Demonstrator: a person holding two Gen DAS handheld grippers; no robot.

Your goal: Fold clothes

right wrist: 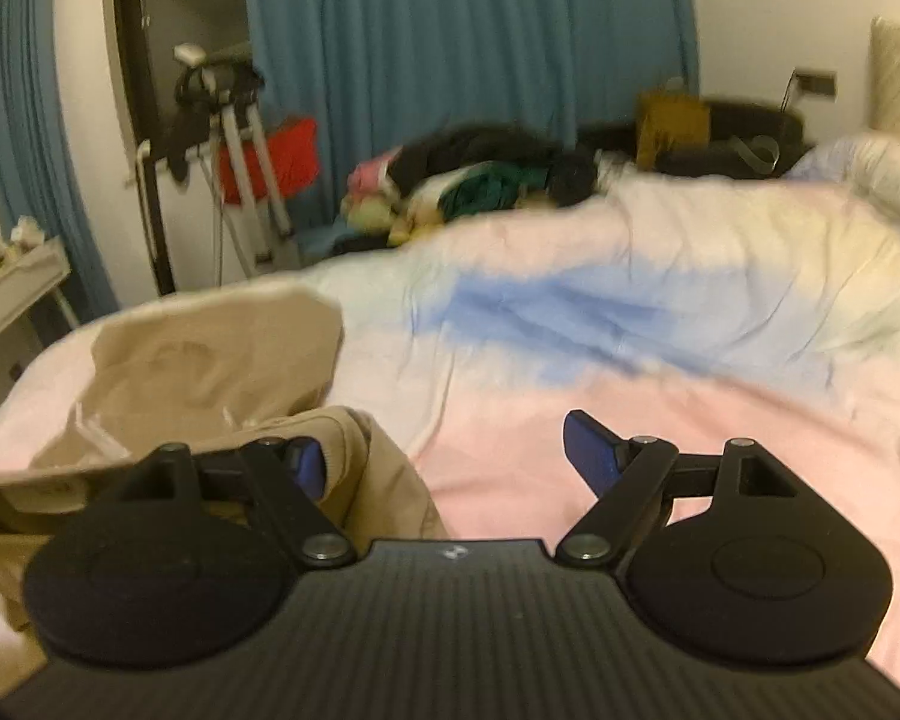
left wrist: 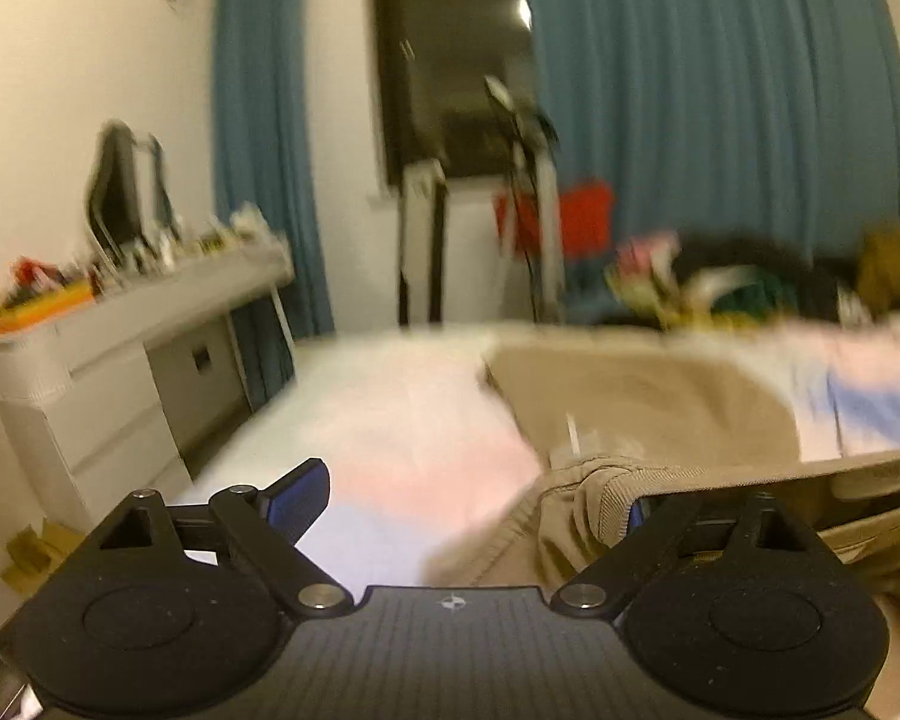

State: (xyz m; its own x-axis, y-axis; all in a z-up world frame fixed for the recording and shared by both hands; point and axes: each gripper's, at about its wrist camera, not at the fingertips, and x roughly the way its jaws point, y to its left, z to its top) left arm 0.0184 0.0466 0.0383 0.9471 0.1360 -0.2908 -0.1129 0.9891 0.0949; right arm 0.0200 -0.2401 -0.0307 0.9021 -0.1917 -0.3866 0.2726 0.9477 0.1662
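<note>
Trousers [left wrist: 642, 396], tan, lie on the bed [left wrist: 402, 420] in front of you, one end spread flat toward the far edge, the waistband bunched up near your grippers. Your left gripper [left wrist: 468, 498] has its jaws wide apart; the left finger [left wrist: 297, 495] sits clear over the pink part of the cover, the right finger is half buried under a fold of the waistband. Your right gripper [right wrist: 444, 459] is also spread wide; its left finger [right wrist: 309, 468] touches the bunched tan cloth, its right finger [right wrist: 591, 450] hangs over bare pink cover. Neither tool is clamped on anything. Bed cover runs pink near, blue and white farther off. A pile of mixed clothes [right wrist: 468, 180] lies at the far side of the bed, below the blue curtain [right wrist: 462, 42]. White dresser [left wrist: 120, 372] stands left, cluttered on top. Both views are blurred.
</note>
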